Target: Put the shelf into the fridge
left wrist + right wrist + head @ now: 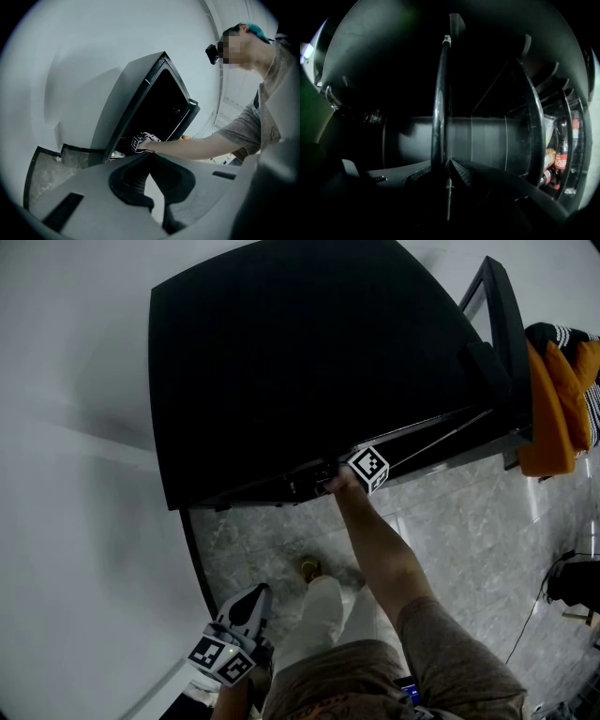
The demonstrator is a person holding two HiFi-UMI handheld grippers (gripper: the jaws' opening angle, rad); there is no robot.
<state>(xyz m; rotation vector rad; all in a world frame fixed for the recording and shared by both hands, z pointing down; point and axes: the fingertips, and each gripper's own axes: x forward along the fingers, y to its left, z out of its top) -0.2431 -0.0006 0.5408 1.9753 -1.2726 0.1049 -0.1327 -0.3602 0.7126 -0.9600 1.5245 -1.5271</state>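
Note:
A black fridge (309, 362) fills the head view from above, its door (502, 324) swung open at the right. My right gripper (326, 486) reaches into the fridge's front opening. In the right gripper view it (449, 161) is shut on the dark front rim of a glass shelf (439, 93), seen edge-on and reaching back into the dark cabinet. My left gripper (251, 594) hangs low by the person's leg, away from the fridge. Its fingertips touch with nothing between them (149, 157). The left gripper view also shows the fridge (159, 108) and the right gripper (140, 140).
Another shelf (534, 117) sits in the cabinet with cola bottles (560, 154) beyond it. An orange cloth (553, 399) lies over furniture right of the door. A white wall (75, 474) is at left, with marble floor (469, 531) and a cable (539, 606) at right.

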